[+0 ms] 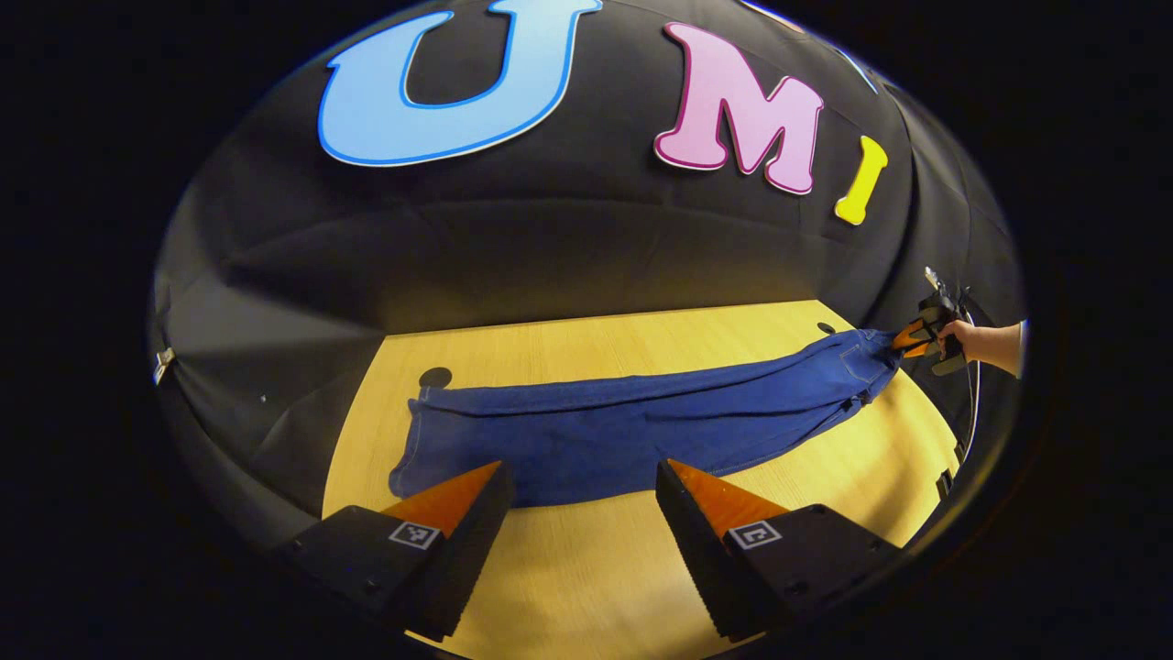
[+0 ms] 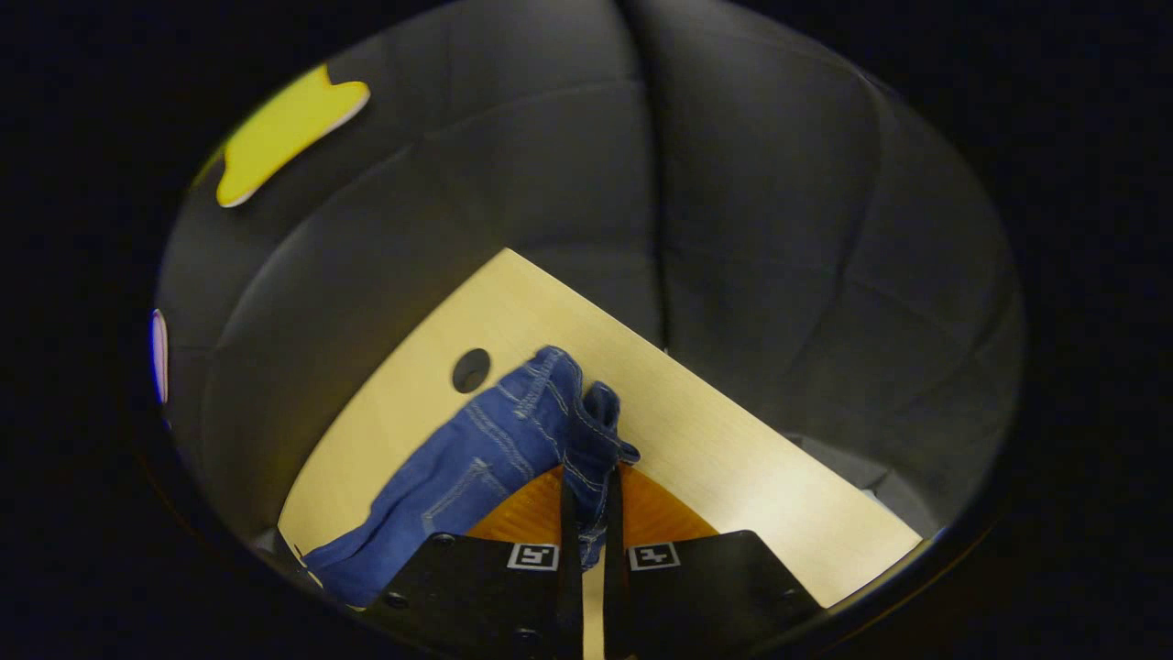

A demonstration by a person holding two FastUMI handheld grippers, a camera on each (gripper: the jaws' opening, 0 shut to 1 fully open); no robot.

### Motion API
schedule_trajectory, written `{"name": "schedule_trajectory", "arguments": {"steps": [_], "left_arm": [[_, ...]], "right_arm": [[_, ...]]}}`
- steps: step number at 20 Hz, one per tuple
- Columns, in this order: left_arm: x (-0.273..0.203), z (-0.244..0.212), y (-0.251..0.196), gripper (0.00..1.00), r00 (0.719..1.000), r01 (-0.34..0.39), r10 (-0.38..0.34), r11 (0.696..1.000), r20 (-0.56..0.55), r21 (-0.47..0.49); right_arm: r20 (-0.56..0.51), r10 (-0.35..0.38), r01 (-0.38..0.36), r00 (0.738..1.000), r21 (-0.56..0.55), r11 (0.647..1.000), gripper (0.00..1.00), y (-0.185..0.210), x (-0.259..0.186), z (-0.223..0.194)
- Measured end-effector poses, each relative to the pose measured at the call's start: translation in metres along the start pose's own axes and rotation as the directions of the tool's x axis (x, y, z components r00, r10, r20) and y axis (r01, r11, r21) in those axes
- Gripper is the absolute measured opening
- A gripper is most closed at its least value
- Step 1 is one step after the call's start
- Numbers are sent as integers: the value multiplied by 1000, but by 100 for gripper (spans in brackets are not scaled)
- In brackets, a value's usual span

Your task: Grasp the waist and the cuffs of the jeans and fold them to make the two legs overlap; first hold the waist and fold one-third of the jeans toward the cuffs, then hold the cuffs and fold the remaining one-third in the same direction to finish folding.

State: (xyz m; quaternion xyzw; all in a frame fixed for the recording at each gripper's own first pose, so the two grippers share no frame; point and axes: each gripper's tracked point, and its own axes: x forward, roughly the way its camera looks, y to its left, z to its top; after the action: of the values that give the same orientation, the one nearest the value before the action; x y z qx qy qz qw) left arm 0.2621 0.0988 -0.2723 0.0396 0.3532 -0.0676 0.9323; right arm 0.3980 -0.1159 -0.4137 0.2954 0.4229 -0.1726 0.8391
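Blue jeans [image 1: 632, 426] lie stretched across the wooden table [image 1: 586, 587], legs overlapped, cuffs at the left and waist at the far right. My left gripper [image 1: 582, 481] hangs open just in front of the leg section, its fingers apart above the near hem. In the left gripper view a hand holds the right gripper [image 1: 921, 337] at the waist end. In the right gripper view the right gripper [image 2: 586, 490] is shut on the bunched waist of the jeans [image 2: 513, 440], which rises between its fingers.
Round dark holes sit in the table near the cuffs [image 1: 435, 377] and near the waist [image 2: 471, 369]. The table's corner and edge [image 2: 733, 403] run close behind the waist. Black cloth wall surrounds the table.
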Motion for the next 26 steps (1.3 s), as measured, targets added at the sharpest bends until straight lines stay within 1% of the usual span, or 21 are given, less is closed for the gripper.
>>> {"name": "schedule_trajectory", "arguments": {"steps": [1, 2, 3, 5, 6, 8, 10, 11, 12, 13, 14, 17, 18, 20, 21, 22, 24, 25, 26], "left_arm": [[-8, 2, 2, 99, 1000, 0, 0, 1000, 8, -3], [-17, 3, 6, 96, 1000, -2, 2, 1000, 15, -3], [-25, 4, 9, 98, 1000, -4, 4, 1000, 22, -2], [-44, 2, 16, 98, 999, -12, 12, 1000, 33, 1], [-53, -1, 22, 98, 999, -20, 20, 1000, 38, 0], [-71, -6, 29, 98, 998, -32, 32, 999, 49, -19], [-89, -12, 35, 98, 997, -34, 38, 997, 66, -69], [-100, -18, 37, 98, 996, -35, 43, 994, 73, -105], [-108, -23, 38, 98, 996, -38, 48, 991, 76, -130], [-114, -28, 40, 99, 996, -42, 53, 988, 73, -147], [-120, -35, 41, 99, 996, -51, 62, 986, 68, -161], [-137, -60, 45, 98, 996, -72, 79, 982, 35, -172], [-140, -68, 45, 97, 996, -79, 83, 982, 17, -171], [-144, -82, 44, 97, 996, -94, 93, 982, -16, -166], [-145, -87, 42, 97, 995, -97, 94, 982, -29, -164], [-146, -89, 40, 97, 995, -97, 93, 982, -35, -162], [-143, -90, 34, 97, 996, -87, 81, 982, -43, -169], [-141, -89, 31, 97, 996, -79, 73, 981, -44, -175], [-136, -86, 29, 97, 997, -72, 65, 981, -45, -181]], "right_arm": [[28, 36, -35, 999, -23, 999, 13, 17, -11, 5], [58, 74, -71, 996, -52, 996, 12, 34, -24, 11], [87, 115, -107, 990, -89, 990, 12, 57, -40, 17], [135, 207, -180, 969, -184, 966, 12, 105, -83, 19], [150, 260, -220, 954, -238, 946, 12, 136, -114, 17], [142, 351, -281, 925, -366, 887, 11, 200, -153, 10], [117, 427, -324, 897, -486, 812, 12, 260, -185, -9], [102, 461, -337, 881, -548, 766, 11, 287, -198, -29], [79, 485, -355, 871, -582, 732, 11, 306, -203, -50], [39, 501, -381, 865, -601, 703, 12, 317, -204, -67], [-8, 516, -411, 857, -614, 673, 11, 328, -203, -93], [-120, 533, -456, 837, -691, 560, 11, 344, -199, -170], [-168, 522, -470, 836, -710, 524, 11, 349, -194, -201], [-253, 469, -479, 846, -746, 463, 12, 344, -173, -263], [-278, 448, -478, 850, -764, 433, 11, 340, -166, -283], [-296, 426, -475, 855, -778, 411, 11, 336, -160, -298], [-328, 388, -474, 862, -793, 383, 12, 320, -154, -316], [-358, 372, -491, 856, -788, 372, 12, 316, -144, -332], [-398, 365, -523, 842, -772, 363, 13, 314, -143, -344]]}}
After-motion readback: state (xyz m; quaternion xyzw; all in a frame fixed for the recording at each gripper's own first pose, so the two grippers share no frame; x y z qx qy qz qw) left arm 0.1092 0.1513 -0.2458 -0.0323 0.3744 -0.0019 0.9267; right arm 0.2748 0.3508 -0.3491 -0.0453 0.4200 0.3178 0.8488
